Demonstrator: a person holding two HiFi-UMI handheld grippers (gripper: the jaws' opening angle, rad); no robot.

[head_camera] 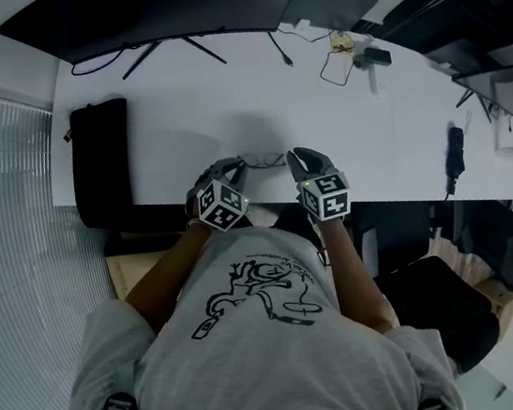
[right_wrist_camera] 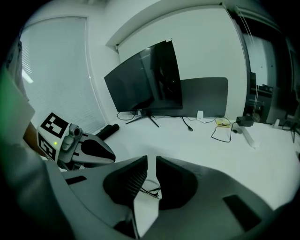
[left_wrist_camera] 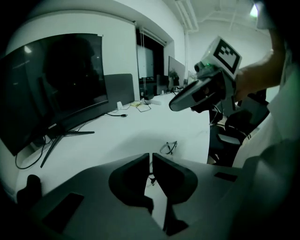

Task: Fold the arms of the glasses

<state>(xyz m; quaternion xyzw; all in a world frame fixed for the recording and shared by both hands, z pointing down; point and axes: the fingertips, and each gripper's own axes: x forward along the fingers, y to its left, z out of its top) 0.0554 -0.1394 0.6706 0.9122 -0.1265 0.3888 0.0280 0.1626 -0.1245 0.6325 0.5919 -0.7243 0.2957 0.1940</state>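
Two grippers hover at mid-frame in the head view: left gripper point(left_wrist_camera: 151, 164) pressed together, right gripper point(right_wrist_camera: 151, 166) a slit apart, both empty. Just beyond and between them, the glasses point(head_camera: 264, 160) lie on the white table point(head_camera: 222, 90) near its front edge. A clumsy poke at those thin arms could probably slide them off.

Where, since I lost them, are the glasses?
In the head view, the glasses lie near the front edge of the desk, between the left gripper and right gripper.
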